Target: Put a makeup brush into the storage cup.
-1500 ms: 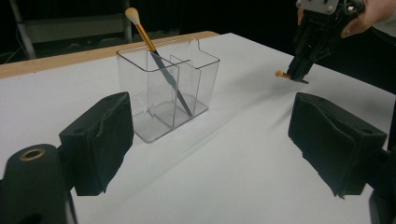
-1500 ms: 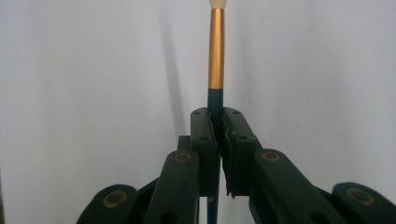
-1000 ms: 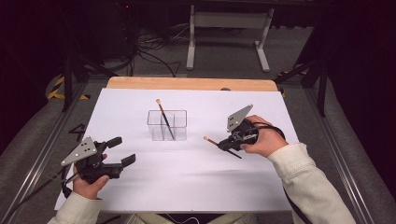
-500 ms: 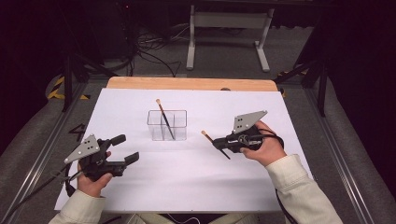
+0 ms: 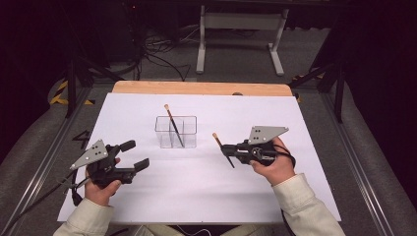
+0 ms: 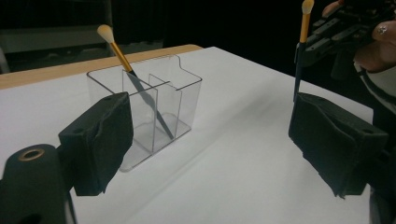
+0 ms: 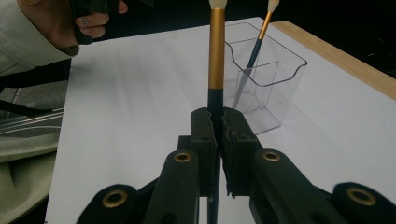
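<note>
Right gripper (image 5: 231, 150): mine, jaws pressed together on a brush (image 5: 223, 149), pinching its dark handle; gold ferrule and pale tip stick out past the pads. In my right gripper view the brush (image 7: 216, 56) stands straight up between the jaws.
Held brush pos.: above the sheet, right of the organizer, not touching it; tip end points away from me and to the left in the high view.
Left gripper (image 5: 133, 156): mine, jaws spread wide, nothing between the pads. Held over the near-left part of the sheet, well apart from the organizer.
Writing/brands: none I can read on the grippers, brushes or organizer.
Organizer (image 5: 176, 131): clear plastic, w/ inner dividers, sits mid-table on the sheet.
2nd brush (image 5: 173, 126): leans in the organizer, dark handle down in one compartment, pale tip up above the rim.
Surface: white sheet (image 5: 196, 196) covers most of the table; bare wood strip (image 5: 196, 88) along the far edge.
Room: dark; grey floor around the table, cables (image 5: 157, 56) and a pale metal frame (image 5: 241, 29) beyond the far edge.
Me: light sleeves on both forearms.
</note>
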Available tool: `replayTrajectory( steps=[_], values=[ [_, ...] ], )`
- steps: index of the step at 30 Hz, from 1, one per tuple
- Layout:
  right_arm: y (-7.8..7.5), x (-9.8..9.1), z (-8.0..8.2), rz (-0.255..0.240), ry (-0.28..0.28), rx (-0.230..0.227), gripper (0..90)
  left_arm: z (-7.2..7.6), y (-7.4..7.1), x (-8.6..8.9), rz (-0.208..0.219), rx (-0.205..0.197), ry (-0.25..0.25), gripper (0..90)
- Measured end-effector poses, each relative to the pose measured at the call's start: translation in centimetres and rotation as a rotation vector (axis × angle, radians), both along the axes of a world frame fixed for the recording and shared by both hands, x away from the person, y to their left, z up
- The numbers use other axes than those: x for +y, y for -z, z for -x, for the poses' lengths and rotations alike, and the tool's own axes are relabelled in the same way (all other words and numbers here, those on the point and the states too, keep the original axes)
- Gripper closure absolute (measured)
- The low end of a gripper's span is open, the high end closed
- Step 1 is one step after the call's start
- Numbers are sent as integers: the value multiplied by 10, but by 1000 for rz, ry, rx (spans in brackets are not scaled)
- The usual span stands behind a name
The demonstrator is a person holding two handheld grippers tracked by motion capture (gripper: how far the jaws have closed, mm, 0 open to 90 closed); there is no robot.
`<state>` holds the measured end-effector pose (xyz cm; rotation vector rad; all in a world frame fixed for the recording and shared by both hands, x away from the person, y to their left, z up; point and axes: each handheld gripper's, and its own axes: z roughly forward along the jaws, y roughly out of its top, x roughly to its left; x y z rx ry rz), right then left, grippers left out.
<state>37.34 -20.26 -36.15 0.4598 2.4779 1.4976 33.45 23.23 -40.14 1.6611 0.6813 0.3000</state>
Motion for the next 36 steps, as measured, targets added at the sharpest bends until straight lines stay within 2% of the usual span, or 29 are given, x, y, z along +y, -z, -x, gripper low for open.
replayTrajectory(
  steps=[4, 7, 14, 25, 29, 36],
  values=[
    [3, 4, 5, -32, 22, -12, 844, -2, -1, -3, 14, -5, 7, 145],
    [6, 4, 7, -59, 46, -18, 844, -3, -4, -7, 8, -14, 17, 146],
    [8, 3, 13, -105, 90, -28, 844, -8, -11, -31, 8, -39, 65, 147],
    [13, 6, 19, -139, 90, -20, 843, -17, -17, -67, 19, -58, 132, 163],
    [15, 7, 19, -162, 92, -15, 843, -17, -19, -76, 17, -71, 150, 166],
    [18, 14, 21, -192, 84, -15, 844, -20, -21, -88, 39, -83, 171, 199]
  ],
)
